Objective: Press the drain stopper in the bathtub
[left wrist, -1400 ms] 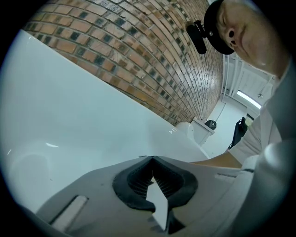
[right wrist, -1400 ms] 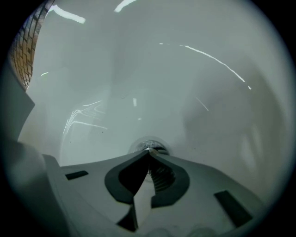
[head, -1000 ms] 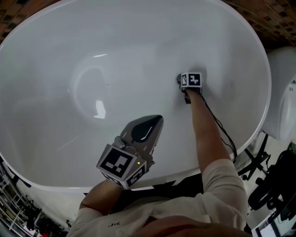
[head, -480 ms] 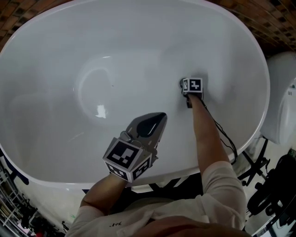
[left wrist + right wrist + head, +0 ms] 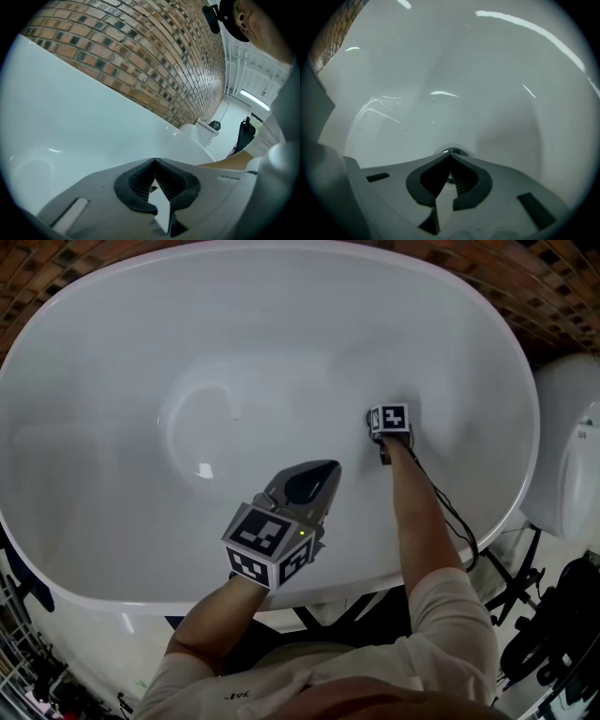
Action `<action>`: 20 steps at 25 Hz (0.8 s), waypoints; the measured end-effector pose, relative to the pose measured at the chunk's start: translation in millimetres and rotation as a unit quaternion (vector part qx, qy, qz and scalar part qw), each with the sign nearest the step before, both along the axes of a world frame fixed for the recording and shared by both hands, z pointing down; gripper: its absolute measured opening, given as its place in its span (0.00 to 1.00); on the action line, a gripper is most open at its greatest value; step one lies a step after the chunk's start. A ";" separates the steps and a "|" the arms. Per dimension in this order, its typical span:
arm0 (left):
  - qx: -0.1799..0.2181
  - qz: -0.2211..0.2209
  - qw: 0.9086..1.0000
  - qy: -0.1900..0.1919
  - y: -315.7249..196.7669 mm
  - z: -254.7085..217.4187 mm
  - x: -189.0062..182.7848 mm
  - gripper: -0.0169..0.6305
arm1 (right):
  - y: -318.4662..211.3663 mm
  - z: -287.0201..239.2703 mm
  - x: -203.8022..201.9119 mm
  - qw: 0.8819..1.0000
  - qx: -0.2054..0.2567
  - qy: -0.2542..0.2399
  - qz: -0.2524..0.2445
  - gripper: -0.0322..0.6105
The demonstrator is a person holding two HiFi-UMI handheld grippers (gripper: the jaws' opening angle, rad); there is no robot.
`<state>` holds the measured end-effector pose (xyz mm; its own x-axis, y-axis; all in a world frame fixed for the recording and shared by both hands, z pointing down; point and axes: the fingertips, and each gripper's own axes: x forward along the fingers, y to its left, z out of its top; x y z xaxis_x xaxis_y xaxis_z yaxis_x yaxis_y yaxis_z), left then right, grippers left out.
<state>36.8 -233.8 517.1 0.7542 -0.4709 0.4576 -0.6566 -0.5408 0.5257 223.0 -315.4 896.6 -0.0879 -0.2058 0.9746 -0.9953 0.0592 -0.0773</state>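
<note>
1. Mostly, the big white bathtub point(image 5: 281, 324) looks the same as a second ago. It only slid a little in the head view. I think the person's head moved, not the tub.
2. The person's right arm point(image 5: 412, 512) reaches far down into the tub. It has stayed in the same spot.
3. The left gripper point(image 5: 323, 472) has crept a little farther in over the near rim of the tub. It is high up, well apart from the tub floor. Its jaws are pressed together and nothing is between them. I think it is only waiting and has no job right now.
4. The right gripper point(image 5: 451, 157) has hardly moved at all. It stays low at the bottom of the tub, right by the drain. Its jaws are pressed together too and hold nothing. The closed tips point at the drain like one finger.
5. The drain stopper point(image 5: 452, 151) is a small shiny round thing in the tub floor. It sits just past the tips of the right gripper. I cannot tell if the tips touch it yet. The gripper has stopped there, so I think the push is happening now or is about to start. I cannot tell if the stopper has gone down.
</note>
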 end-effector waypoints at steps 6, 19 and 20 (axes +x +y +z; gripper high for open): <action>0.008 -0.006 1.000 -0.006 -4.8 4.4 -3.7 0.04 | -13.8 -22.0 0.4 1.000 0.023 0.003 -0.019 0.07; 0.015 -0.034 0.999 -0.010 -19.1 13.8 -20.3 0.04 | -27.6 -92.5 -7.6 0.996 0.070 -0.006 -0.047 0.08; 0.013 -0.036 0.999 -0.015 -18.8 16.0 -21.7 0.04 | -27.4 -98.0 -7.0 0.996 0.073 -0.005 -0.050 0.08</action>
<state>15.2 -252.5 533.2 0.7036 -0.5357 0.4669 -0.7101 -0.5047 0.4910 216.0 -342.8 798.5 -0.1240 -0.3355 0.9338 -0.9830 0.1701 -0.0694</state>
